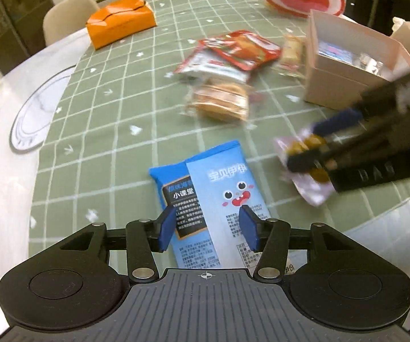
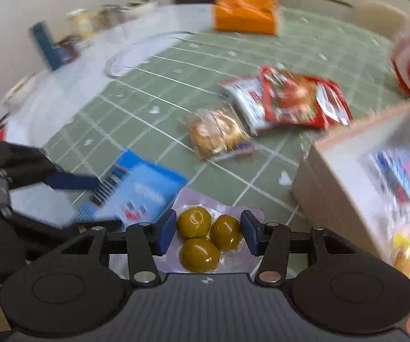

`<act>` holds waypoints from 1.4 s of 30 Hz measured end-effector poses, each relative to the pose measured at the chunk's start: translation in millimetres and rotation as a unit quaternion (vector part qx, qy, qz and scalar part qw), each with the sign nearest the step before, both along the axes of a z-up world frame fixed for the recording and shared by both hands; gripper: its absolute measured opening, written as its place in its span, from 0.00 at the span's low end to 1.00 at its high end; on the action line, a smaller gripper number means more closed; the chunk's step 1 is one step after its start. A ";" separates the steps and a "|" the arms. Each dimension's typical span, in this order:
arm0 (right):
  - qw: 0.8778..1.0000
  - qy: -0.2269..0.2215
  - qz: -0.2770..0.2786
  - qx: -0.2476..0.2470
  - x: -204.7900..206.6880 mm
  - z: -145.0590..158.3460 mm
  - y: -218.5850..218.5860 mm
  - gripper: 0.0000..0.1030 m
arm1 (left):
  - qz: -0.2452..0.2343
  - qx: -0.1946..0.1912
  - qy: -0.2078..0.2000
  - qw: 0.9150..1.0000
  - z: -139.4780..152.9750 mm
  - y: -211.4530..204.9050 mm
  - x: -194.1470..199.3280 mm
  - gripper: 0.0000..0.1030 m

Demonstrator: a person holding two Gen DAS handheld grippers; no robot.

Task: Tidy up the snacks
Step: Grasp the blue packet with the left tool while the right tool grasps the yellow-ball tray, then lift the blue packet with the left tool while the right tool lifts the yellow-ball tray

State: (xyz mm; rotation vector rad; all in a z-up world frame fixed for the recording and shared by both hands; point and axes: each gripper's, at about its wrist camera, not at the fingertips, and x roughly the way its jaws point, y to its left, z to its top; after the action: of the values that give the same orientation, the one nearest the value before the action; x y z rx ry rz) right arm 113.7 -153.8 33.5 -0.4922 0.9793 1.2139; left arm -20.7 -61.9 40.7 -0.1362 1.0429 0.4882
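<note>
Olive pack (image 2: 205, 236): three green olives in a clear-and-lilac vacuum pouch, sitting between the right gripper (image 2: 209, 232) fingers, pads looking pressed against the pouch sides, so pinching it. In the left wrist view the same pack (image 1: 304, 168) is hanging in that gripper above the green checked table (image 1: 105, 131); can't tell if one corner is touching the cloth.

Risks:
- Pouch film is slick and the olives are round. The pads are gripping the bulge, not the flat seal, so the pack could be squeezing out forward during a fast swing. Both views are motion-blurred, so I'm judging the move as quick.
- Pink open box (image 2: 347, 171) is at 2 o'clock from the pack, already holding wrapped snacks. Coming in low, the pouch edge could be catching the near wall and peeling out of the grip.
- Left gripper (image 1: 207, 228) is spread wide, hovering over the blue snack bag (image 1: 205, 199), holding nothing. It's at 9 o'clock of the right gripper, close by. Both closing on the centre at once risks fingers clashing or the blue bag being shoved.
- Round cake pack (image 2: 219, 134) and red sachets (image 2: 299, 99), at 12 to 1 o'clock, are lying near the box; a wide swing could be scattering them.
</note>
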 end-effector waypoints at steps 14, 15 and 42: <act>0.971 -0.060 -0.229 -0.037 -52.8 -5.8 -37.1 0.60 | -0.133 -0.084 -0.023 0.987 2.2 16.1 7.4 0.50; 0.970 -0.062 -0.231 -0.035 -51.5 -3.5 -40.3 0.60 | -0.133 -0.084 -0.024 0.987 3.5 13.2 7.0 0.50; 0.994 -0.057 -0.090 0.009 -38.8 -15.9 -35.2 0.80 | -0.012 -0.055 0.014 0.998 -3.1 -6.0 -1.5 0.72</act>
State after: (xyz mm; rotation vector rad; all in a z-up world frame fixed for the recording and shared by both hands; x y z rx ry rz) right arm 75.0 -189.0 17.6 -0.4442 0.8946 1.0218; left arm -22.2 -67.9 37.6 -0.2142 1.0969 0.4124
